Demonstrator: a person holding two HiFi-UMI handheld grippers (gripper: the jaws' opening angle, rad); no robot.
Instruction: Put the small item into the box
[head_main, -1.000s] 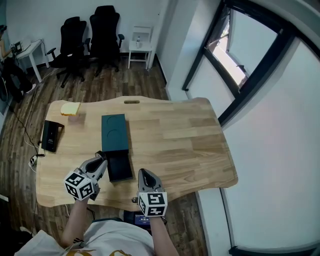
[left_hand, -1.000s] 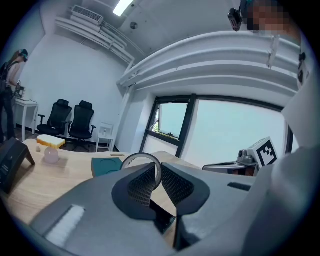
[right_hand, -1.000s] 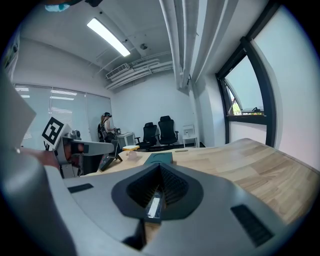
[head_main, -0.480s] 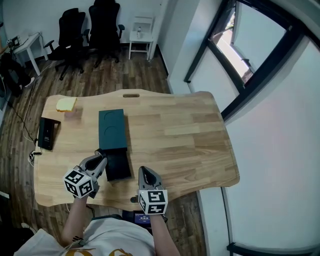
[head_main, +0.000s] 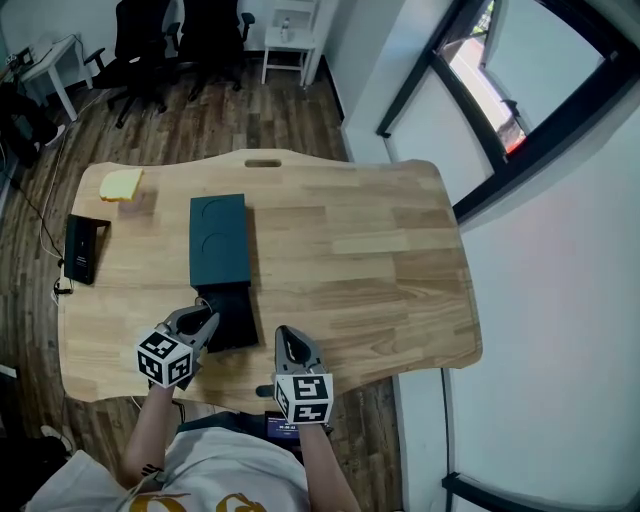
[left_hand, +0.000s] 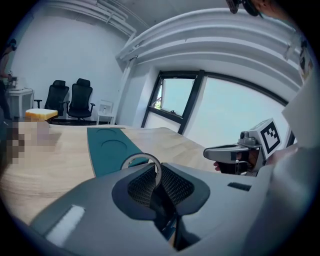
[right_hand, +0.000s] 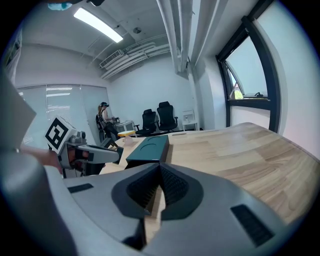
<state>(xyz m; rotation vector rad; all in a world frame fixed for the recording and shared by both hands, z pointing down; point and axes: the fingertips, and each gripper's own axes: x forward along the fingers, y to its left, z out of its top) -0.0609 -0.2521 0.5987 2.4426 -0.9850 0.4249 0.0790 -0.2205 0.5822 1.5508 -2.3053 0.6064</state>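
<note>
Seen from above, the wearer's white T-shirt (head_main: 230, 475) carries a gold print toward seven o'clock. The left gripper (head_main: 203, 320) and the right gripper (head_main: 287, 338) have matching grey moulded shells. Each is topped by a white cube with black square markers, one at eight o'clock (head_main: 163, 360) and one at six (head_main: 303, 398). The pads (right_hand: 173, 187) inside are dark and cross-hatched.
</note>
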